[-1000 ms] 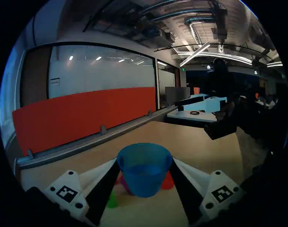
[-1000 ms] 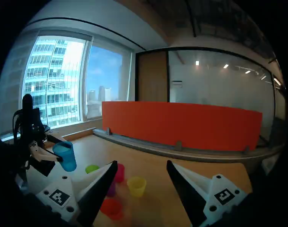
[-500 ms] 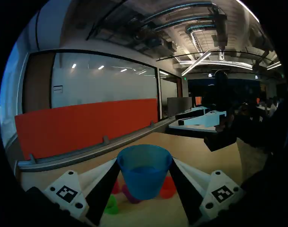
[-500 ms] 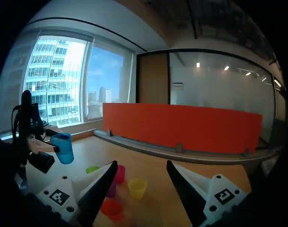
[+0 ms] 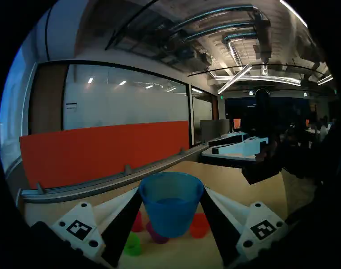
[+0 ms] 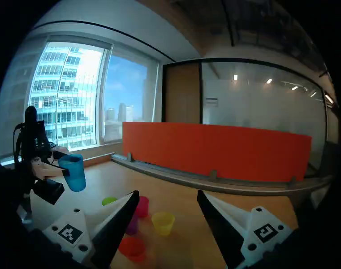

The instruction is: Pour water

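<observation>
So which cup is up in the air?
The blue cup, gripped by the left tongs above the table. The green cup, pink cup, purple cup, yellow cup and red cup all stand on it.

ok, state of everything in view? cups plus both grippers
blue cup: upright, water inside, held above the table
left gripper: jaws shut on blue cup
right gripper: jaws open, nothing between them
yellow cup: upright on table
pink cup: upright on table
green cup: upright on table
red cup: upright on table
purple cup: on table, partly hidden
</observation>
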{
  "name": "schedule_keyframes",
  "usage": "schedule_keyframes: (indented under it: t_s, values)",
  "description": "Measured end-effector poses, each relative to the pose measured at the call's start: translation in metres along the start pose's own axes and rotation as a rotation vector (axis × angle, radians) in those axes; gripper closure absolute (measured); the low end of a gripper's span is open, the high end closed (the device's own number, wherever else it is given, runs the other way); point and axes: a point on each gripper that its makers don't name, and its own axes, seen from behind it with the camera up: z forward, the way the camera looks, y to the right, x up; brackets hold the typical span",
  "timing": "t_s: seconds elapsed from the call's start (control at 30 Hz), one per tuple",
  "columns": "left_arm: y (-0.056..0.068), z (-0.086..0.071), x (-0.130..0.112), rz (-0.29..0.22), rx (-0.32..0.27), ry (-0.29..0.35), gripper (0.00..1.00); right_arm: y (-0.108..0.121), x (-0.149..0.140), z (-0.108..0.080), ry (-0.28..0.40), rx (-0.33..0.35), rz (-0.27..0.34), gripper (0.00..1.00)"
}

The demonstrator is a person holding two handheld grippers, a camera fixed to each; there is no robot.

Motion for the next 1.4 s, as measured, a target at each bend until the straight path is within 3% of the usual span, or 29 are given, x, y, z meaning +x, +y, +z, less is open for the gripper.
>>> schedule_keyframes:
  t_s: [0.27,0.47,0.9,1.4]
  values:
    - [-0.012,-0.008,0.006,0.0,0.032,0.005,0.13,-0.005,-0.003,0.009,-0.007,0.017,-0.006,0.0]
    - [-0.034,-0.019,0.005,0.014,0.087,-0.005,0.13,-0.016,-0.006,0.018,-0.017,0.043,-0.004,0.0]
    - [-0.079,-0.061,0.007,0.045,0.213,-0.024,0.13,-0.054,-0.007,0.042,-0.032,0.125,-0.019,0.0]
    - [-0.111,-0.098,0.006,0.064,0.303,-0.043,0.13,-0.093,-0.003,0.069,-0.047,0.211,-0.021,0.0]
